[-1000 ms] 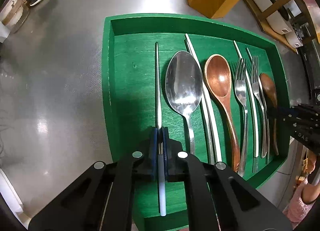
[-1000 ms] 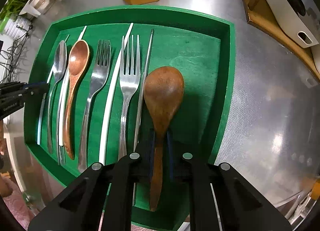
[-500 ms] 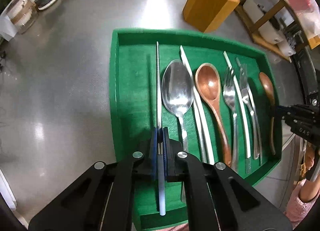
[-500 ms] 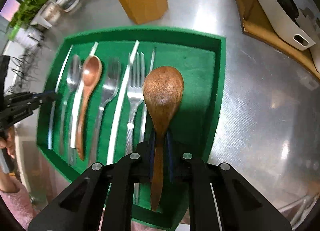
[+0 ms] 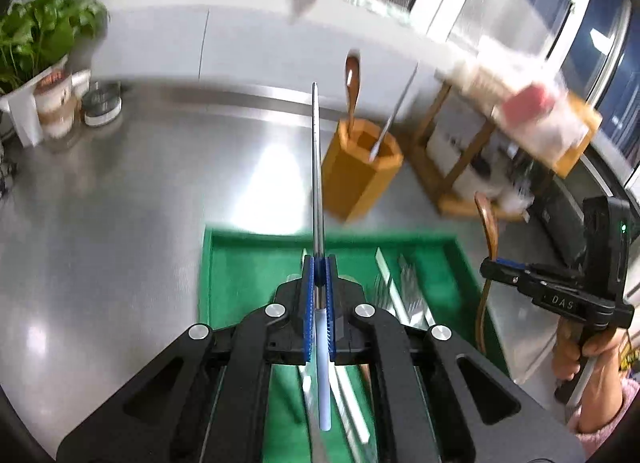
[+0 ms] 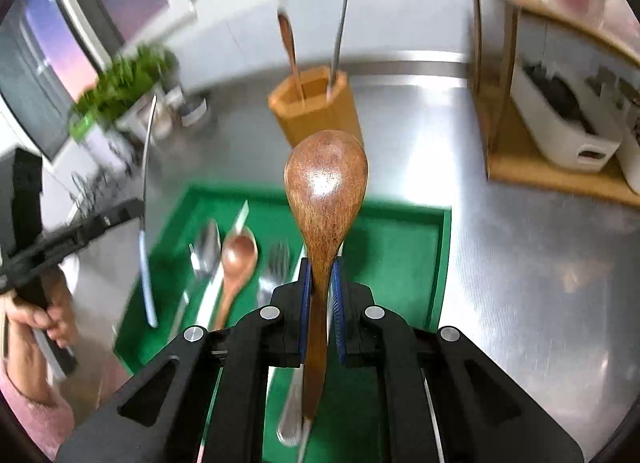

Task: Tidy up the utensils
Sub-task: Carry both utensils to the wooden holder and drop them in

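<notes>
The left tool [image 5: 319, 263] is closed on a metal chopstick [image 5: 317, 167] with a pale blue handle end. Its long axis runs straight ahead of the tool, tip pointing away and up, above the green tray [image 5: 248, 263]. The right tool [image 6: 321, 263] is closed on the handle of a wooden spoon [image 6: 326, 183], bowl forward, over the same tray. Ahead of both tools stands a wooden holder [image 6: 316, 111] with free steel bench [image 5: 120, 203] around it. Other utensils lie in the tray below.
</notes>
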